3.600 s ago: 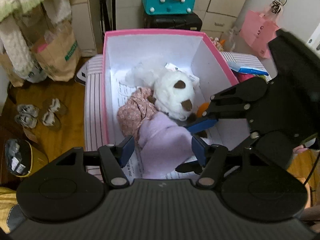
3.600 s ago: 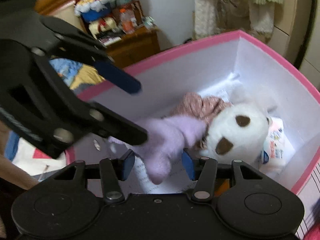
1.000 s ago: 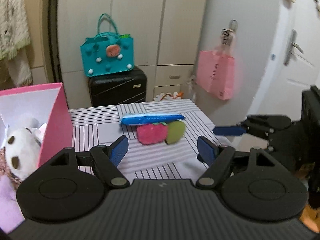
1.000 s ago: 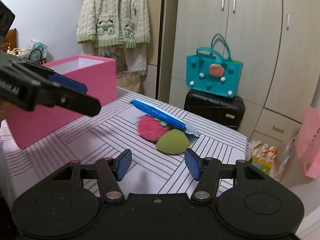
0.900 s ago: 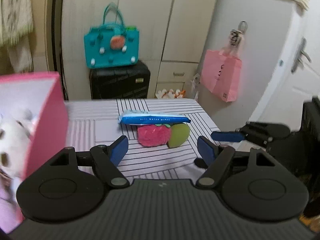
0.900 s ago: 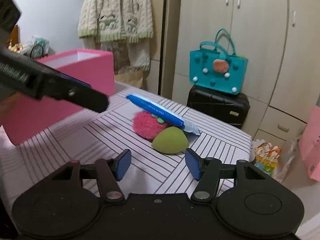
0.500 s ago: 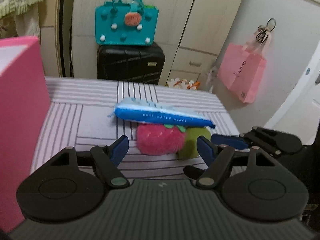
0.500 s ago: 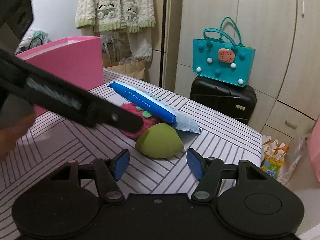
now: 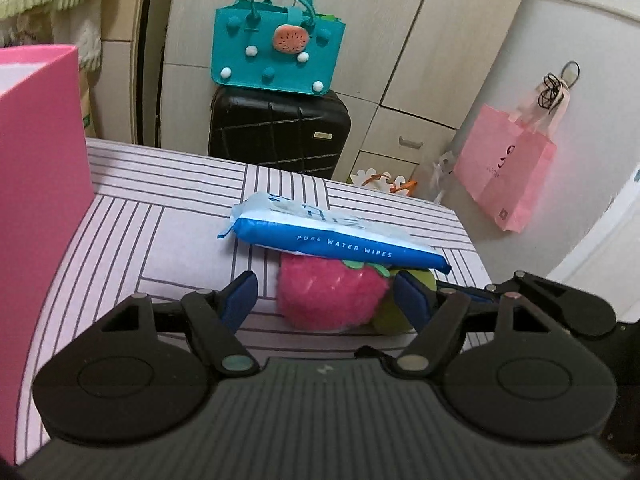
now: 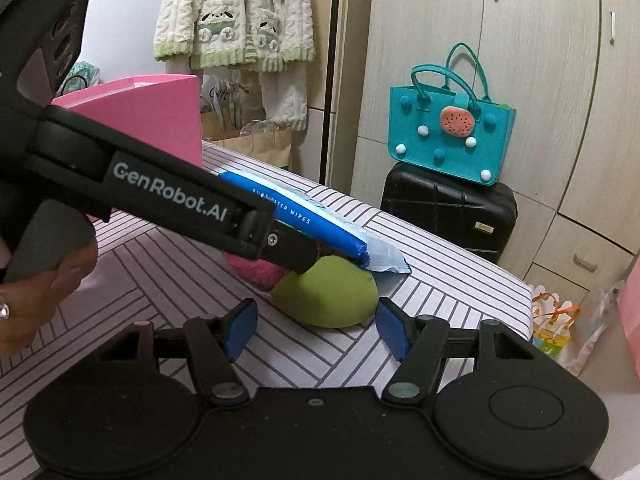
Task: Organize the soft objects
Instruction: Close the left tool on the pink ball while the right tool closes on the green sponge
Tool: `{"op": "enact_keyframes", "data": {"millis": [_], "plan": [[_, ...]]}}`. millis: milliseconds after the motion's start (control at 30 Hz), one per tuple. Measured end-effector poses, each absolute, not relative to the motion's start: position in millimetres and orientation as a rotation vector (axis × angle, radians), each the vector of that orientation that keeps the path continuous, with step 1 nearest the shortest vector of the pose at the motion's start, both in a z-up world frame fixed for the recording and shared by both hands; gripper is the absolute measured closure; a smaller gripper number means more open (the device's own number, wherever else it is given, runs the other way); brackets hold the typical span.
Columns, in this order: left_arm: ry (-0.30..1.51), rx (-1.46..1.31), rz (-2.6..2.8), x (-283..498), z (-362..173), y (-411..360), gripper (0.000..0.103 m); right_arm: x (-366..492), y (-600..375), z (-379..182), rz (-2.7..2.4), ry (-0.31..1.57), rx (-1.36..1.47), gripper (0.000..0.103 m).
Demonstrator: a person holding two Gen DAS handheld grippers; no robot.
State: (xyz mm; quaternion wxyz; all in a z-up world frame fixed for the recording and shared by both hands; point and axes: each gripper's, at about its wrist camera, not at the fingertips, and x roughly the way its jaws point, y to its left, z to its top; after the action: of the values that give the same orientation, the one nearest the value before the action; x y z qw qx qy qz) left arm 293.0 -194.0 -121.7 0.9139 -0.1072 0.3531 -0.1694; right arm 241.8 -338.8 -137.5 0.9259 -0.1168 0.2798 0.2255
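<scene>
The wipes pack (image 9: 336, 236) lies on two plush toys (image 9: 332, 298), the box (image 9: 38, 184) left of them.

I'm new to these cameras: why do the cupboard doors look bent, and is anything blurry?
Left wrist view: fisheye lens bows the cupboard doors; the pink bag looks smeared. Right wrist view: same bending, and the near left gripper is sharp.

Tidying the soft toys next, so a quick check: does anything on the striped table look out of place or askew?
Yes. The blue pack of water wipes lies tilted on top of the pink strawberry plush and the green plush, one end propped up, rather than flat on the table. Nothing looks spilled or damaged.
</scene>
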Motion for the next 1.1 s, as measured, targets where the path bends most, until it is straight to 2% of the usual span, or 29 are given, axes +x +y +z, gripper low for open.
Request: {"op": "enact_keyframes", "data": {"millis": [100, 200, 400, 1100], "plan": [[0.728, -0.242, -0.343, 294.7, -123.4, -192.7, 0.032, 240.5, -337.3, -137.6, 0.458, 0.568, -0.252, 0.034], [0.728, -0.254, -0.357, 294.0, -124.4, -191.5, 0.045, 239.3, -337.0, -136.6, 0.433, 0.557, -0.261, 0.048], [0.742, -0.273, -0.385, 291.8, -124.0, -187.6, 0.056, 236.4, -334.3, -135.2, 0.424, 0.551, -0.285, 0.052], [0.807, -0.217, -0.468, 244.7, -116.2, -172.3, 0.062, 187.8, -337.7, -131.9, 0.434, 0.612, -0.206, 0.059]]}}
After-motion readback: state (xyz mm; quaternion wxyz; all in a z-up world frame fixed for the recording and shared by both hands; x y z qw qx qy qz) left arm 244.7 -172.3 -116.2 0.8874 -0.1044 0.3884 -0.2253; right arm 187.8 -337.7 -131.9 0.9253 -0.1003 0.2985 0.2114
